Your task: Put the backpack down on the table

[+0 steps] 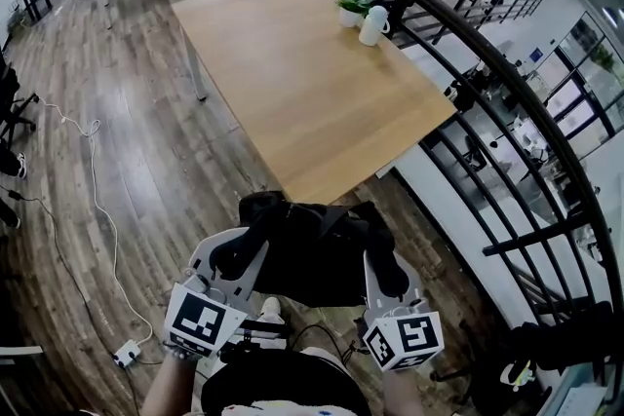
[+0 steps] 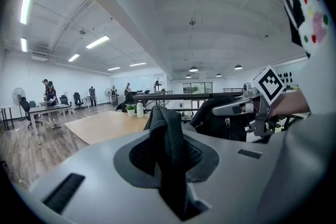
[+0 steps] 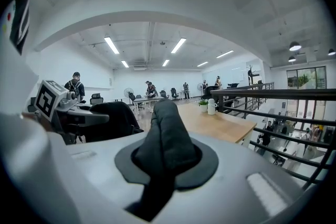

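Backpack [image 1: 312,253] is hanging in the air between the two grippers, just short of the near edge of the table [image 1: 292,83] and not touching it. The wooden floor [image 1: 136,141] is lying beneath it. In the head view the black body is spreading sideways. Its longer extent is running from one gripper to the other, roughly along the table's near edge, and the body is sagging below the jaws. Which end is the top cannot be told from the dark mass.

The left gripper [image 1: 241,251] is clamping its jaws on a black padded left strap [image 2: 167,134]. In the left gripper view this strap is rising from between the jaws and folding forward toward the table. The right gripper [image 1: 387,276] is clamping in the same way on the padded right strap [image 3: 167,139], which is standing up thick and rounded between its jaws. Both grippers are pointing toward the table, side by side with the backpack between them.

At the table's far end a potted plant [image 1: 353,5] and a white bottle [image 1: 372,24] are standing just beside each other. A black railing [image 1: 507,102] is running along the table's right side
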`<state>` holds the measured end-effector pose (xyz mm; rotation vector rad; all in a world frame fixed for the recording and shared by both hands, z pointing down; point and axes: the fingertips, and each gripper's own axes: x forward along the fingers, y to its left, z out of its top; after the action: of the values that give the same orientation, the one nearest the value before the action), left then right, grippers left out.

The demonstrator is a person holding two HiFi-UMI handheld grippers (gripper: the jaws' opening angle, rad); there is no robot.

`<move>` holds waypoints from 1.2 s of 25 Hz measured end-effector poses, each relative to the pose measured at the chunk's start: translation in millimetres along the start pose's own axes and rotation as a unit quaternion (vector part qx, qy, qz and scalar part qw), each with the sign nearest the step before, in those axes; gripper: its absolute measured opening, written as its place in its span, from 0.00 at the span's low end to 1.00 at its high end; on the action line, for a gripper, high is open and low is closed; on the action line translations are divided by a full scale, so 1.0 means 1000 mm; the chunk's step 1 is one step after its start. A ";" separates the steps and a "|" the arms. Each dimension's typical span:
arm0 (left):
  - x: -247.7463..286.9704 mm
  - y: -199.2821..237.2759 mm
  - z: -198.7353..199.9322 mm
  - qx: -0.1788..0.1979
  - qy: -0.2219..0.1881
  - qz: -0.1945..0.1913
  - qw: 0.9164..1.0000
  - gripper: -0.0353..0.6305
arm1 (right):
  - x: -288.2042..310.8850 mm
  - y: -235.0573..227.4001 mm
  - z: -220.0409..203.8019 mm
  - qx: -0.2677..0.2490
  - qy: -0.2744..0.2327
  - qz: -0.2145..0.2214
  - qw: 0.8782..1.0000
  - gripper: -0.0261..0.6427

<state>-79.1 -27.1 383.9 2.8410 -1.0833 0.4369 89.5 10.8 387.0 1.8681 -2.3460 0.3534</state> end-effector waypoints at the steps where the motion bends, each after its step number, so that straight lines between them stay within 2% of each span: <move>1: 0.004 0.004 -0.001 0.001 0.000 0.000 1.000 0.14 | 0.005 -0.001 0.001 -0.001 0.000 0.000 1.000 0.12; 10: 0.023 0.027 0.003 0.008 -0.007 -0.001 1.000 0.14 | 0.031 -0.004 0.008 -0.004 -0.004 -0.008 1.000 0.12; 26: 0.035 0.036 0.013 0.008 -0.012 0.005 1.000 0.14 | 0.042 -0.014 0.016 0.005 -0.017 -0.004 1.000 0.12; 30: 0.037 0.044 0.026 0.005 -0.015 0.010 1.000 0.14 | 0.050 -0.015 0.029 0.006 -0.021 0.000 1.000 0.12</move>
<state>-76.2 -88.2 368.0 2.8575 -1.1178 0.4050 93.9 -47.1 372.6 1.8975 -2.3764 0.3317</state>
